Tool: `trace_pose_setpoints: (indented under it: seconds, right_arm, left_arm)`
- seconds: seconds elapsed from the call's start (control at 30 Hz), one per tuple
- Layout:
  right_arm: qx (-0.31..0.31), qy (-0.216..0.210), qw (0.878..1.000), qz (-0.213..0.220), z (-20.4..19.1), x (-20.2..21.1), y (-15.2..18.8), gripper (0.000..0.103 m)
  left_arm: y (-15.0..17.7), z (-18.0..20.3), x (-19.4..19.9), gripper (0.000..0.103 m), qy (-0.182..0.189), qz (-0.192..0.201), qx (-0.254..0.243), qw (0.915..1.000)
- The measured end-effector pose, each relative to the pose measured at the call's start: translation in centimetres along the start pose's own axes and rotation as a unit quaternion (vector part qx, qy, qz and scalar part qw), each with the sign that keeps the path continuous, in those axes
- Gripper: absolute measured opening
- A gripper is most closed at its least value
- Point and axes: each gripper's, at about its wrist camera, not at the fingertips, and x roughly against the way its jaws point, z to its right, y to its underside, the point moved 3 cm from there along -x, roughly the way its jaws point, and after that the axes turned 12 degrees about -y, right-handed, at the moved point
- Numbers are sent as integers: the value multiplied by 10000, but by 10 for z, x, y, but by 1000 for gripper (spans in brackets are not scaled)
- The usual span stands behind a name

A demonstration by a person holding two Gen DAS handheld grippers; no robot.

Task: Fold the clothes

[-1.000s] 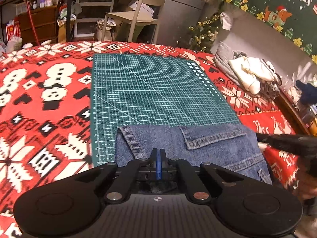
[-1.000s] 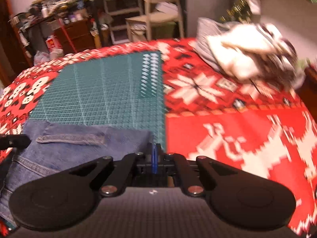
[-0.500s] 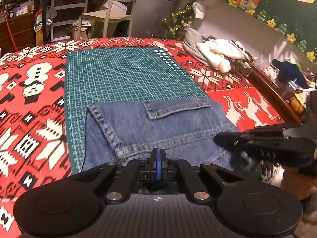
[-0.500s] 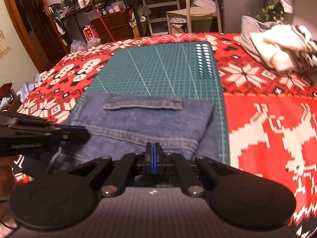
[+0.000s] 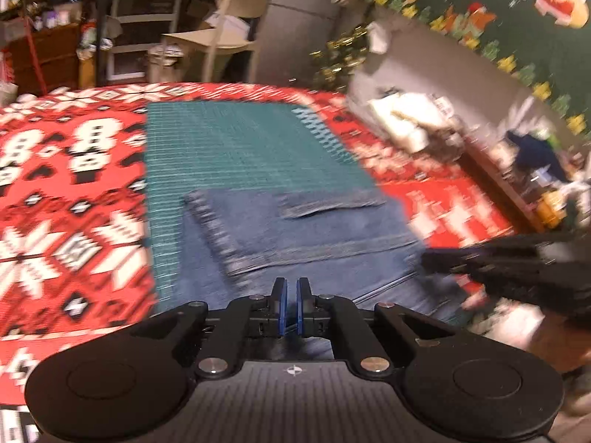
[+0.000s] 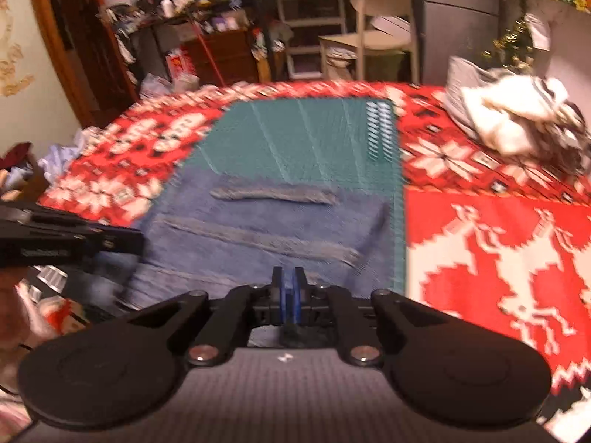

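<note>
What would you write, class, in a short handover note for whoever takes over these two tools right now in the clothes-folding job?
Left tool: pads slightly apart, over the near edge of the jeans.
Right tool: jaws have just been opening; blur hides whether denim is between them.
Jeans: folded, pocket up, on the near end of the green cutting mat.
Done: at least one fold.
To do: probably another fold, then the clothes pile at the far right.
</note>
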Motion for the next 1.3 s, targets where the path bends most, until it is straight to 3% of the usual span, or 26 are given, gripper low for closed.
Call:
trace_pose_setpoints:
  seconds: [0.13,0.27,0.47,0.57,0.77,0.93,1.03,1.13,1.3]
  right_arm:
    - [225,-145,9996,-45,-21,-29,-10,6]
    - [424,30,9990,-136,-23,-49,0,3]
    - [376,103,9992,-35,-11,-33,16,3]
    - [211,140,9997,-53,-4,-23,17,2]
    - [22,171,9997,153,2,-4,-2,7]
    - [90,239,9993,279,3,-27,-31,7]
    - [136,219,9996,129,0,-56,-40,7]
    - [271,384,9989,-68,1,-81,-31,4]
    - [610,473,9970,-56,-2,-73,-19,4]
  left_arm:
    - [-5,23,-17,4,61,-5,-273,9996]
    - [6,23,-38,4,-233,-129,-423,9987]
    - [21,4,-28,3,-112,-258,-198,9994]
    - [24,2,-20,3,-227,-290,-189,9991]
    - [-1,-6,-3,4,-290,69,248,9992]
    - [-29,-9,-34,4,-299,55,496,9983]
    - [-30,-7,-53,4,-538,-70,367,9978]
    - [-24,-15,-59,3,-577,-45,353,9977]
    - [-23,-30,-53,3,-494,-66,565,9972]
